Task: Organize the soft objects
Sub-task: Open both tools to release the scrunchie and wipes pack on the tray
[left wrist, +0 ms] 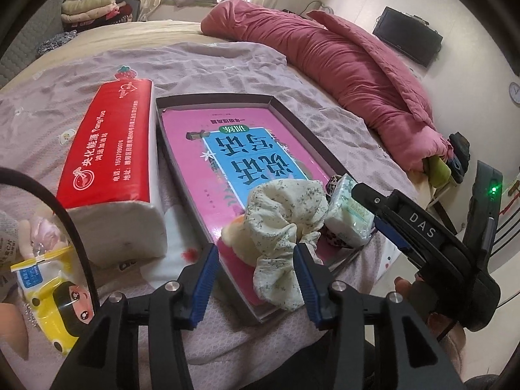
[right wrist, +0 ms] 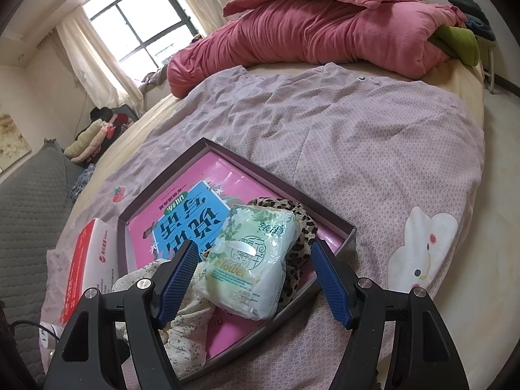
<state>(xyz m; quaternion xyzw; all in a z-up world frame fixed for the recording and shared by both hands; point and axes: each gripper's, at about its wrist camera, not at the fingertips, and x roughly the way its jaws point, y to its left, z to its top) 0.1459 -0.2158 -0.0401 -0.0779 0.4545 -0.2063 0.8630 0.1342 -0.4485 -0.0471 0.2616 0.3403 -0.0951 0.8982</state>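
A shallow dark tray [left wrist: 214,99] with a pink book in it lies on the bed. At its near end sit a cream floral scrunchie [left wrist: 286,227], a leopard-print scrunchie [right wrist: 302,224] and a green-white tissue pack [right wrist: 247,260]. My left gripper [left wrist: 256,281] is open. The cream scrunchie droops over the tray's rim between its blue pads, close to the right one. My right gripper [right wrist: 253,279] is open around the tissue pack, with gaps on both sides. One of its fingers [left wrist: 373,200] shows beside the pack in the left wrist view.
A large red-and-white tissue pack [left wrist: 107,149] lies left of the tray. A yellow cartoon packet [left wrist: 55,299] and a black cable [left wrist: 74,234] are at the near left. A rolled pink duvet [right wrist: 325,32] runs along the bed's far side. The bed edge [right wrist: 481,104] is at the right.
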